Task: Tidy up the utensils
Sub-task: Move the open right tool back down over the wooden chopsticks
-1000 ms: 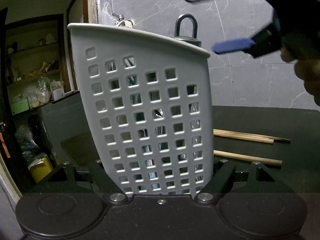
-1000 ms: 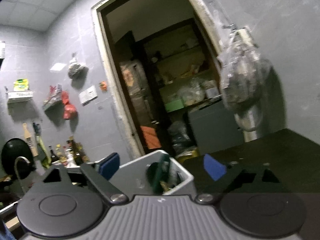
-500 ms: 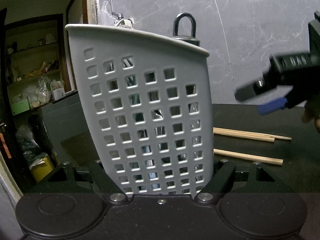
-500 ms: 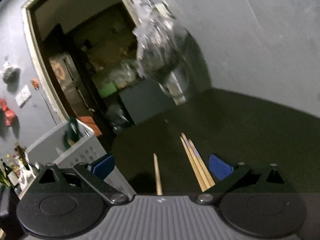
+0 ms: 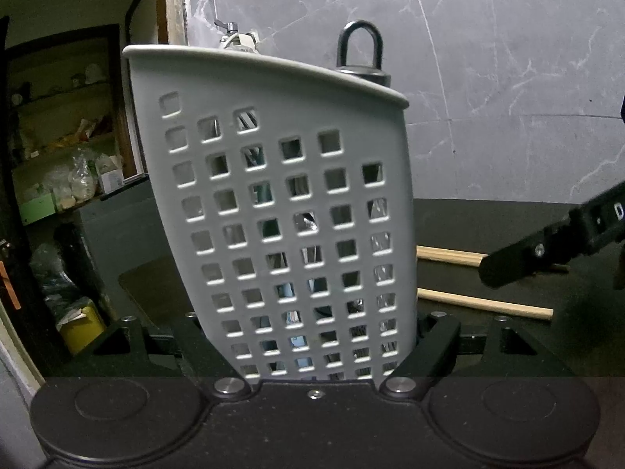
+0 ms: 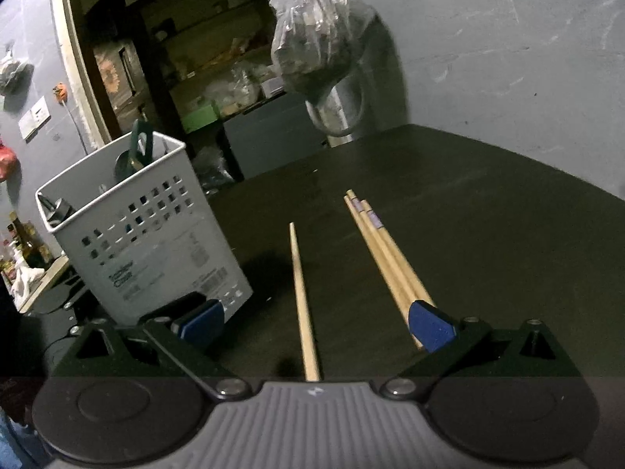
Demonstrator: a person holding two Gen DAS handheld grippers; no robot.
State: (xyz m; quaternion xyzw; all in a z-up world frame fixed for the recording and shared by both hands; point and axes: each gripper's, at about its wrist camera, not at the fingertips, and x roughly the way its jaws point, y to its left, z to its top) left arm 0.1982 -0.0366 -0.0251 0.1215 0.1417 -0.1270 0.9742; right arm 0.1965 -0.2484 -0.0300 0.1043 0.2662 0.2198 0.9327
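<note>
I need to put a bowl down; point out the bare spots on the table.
Bare: the dark table from the paired chopsticks out to the wall. Narrow strip between them and the single chopstick. Crowded: by the utensil basket, where both grippers work.

I see grey caddy (image 6: 148,242), square-hole grid; pale wood chopsticks (image 6: 384,258) on dark tabletop (image 6: 488,234); blue gripper pads (image 6: 429,326).

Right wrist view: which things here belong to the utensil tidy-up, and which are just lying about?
Part of the job:
- grey holder, gripped by the left gripper
- single chopstick on the table
- chopstick bundle
- right gripper, open over the chopsticks

Just lying about:
- hanging plastic bag
- shelves through the doorway
</note>
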